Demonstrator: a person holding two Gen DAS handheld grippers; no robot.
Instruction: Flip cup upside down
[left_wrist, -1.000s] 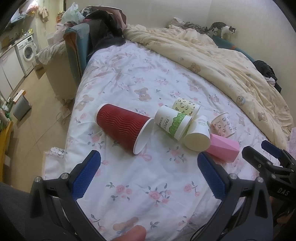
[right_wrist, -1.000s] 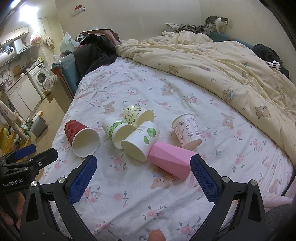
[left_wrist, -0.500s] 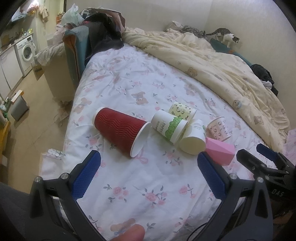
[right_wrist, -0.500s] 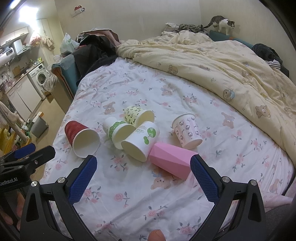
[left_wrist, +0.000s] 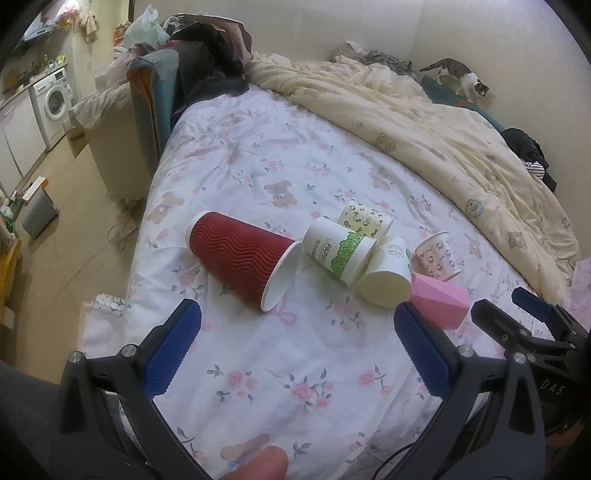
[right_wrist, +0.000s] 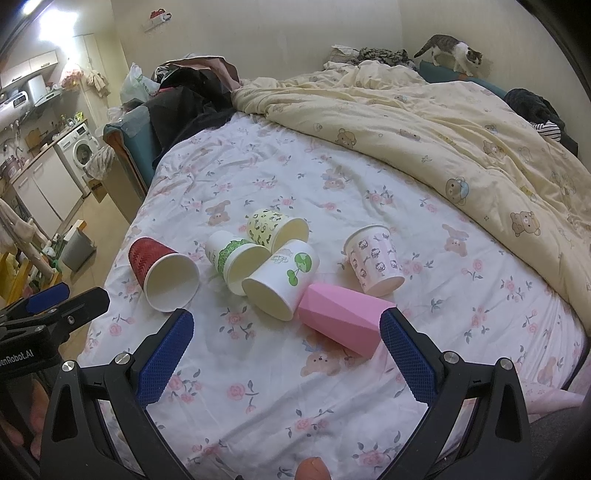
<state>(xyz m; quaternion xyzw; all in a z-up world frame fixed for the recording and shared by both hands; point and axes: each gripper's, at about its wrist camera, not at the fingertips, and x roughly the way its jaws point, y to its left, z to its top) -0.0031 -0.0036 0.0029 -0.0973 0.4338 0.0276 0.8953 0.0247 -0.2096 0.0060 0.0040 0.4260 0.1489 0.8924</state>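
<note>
Above the near edge of the bed (right_wrist: 258, 398), left tool (left_wrist: 295, 354) and right tool (right_wrist: 284, 350) both hover with jaws spread wide, nothing held. Just ahead, six cups lie on the floral sheet. Pink faceted cup (right_wrist: 341, 319) on its side, nearest the right tool. White leaf-print cup (right_wrist: 280, 278) touches it, mouth toward camera. Red ribbed cup (left_wrist: 242, 256) on its side, leftmost. Green-band cup (left_wrist: 338, 251) and panda-print cup (left_wrist: 364, 219) behind. Kitty-print cup (right_wrist: 375, 258) tilted, apart. Farther: cream duvet (right_wrist: 443, 147); cat (right_wrist: 450, 51) at the wall.
</note>
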